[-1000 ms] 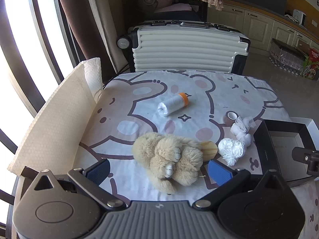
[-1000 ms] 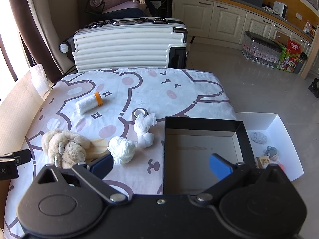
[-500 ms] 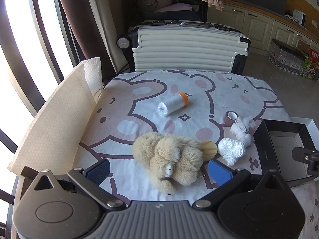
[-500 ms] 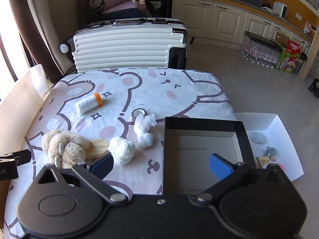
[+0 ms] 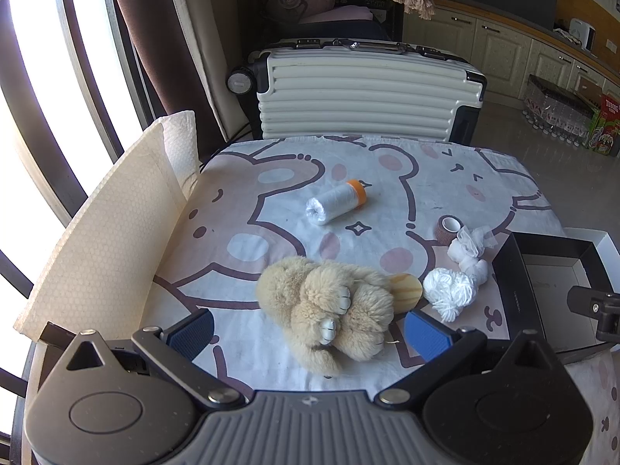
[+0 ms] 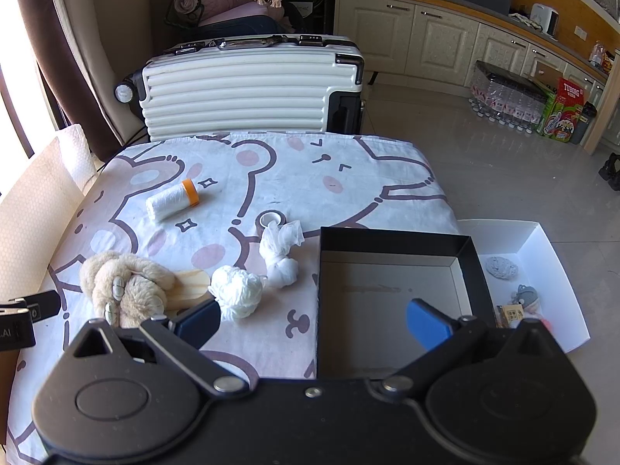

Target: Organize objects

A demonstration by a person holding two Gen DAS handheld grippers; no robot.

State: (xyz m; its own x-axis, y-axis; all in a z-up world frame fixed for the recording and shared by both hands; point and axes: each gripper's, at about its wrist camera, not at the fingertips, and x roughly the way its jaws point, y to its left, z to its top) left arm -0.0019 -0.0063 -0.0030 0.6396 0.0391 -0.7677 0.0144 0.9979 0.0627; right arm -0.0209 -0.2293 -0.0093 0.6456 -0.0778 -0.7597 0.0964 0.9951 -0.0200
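A beige plush toy (image 5: 329,306) (image 6: 124,286) lies on the bear-print cloth (image 5: 387,178), partly over a round wooden piece (image 5: 409,288). My left gripper (image 5: 310,335) is open just in front of the plush. Right of it lie a white yarn ball (image 5: 449,290) (image 6: 236,290), a knotted white cloth (image 5: 471,250) (image 6: 281,252) and a brown tape roll (image 5: 449,228) (image 6: 272,219). A white roll with an orange cap (image 5: 335,201) (image 6: 172,199) lies farther back. My right gripper (image 6: 314,323) is open above the near-left corner of the empty black box (image 6: 391,294).
A white suitcase (image 6: 248,89) stands behind the table. A white tray (image 6: 542,271) with small items sits right of the black box. White honeycomb paper (image 5: 104,224) rises along the left edge. Cabinets and boxed drinks (image 6: 558,110) are on the floor at the far right.
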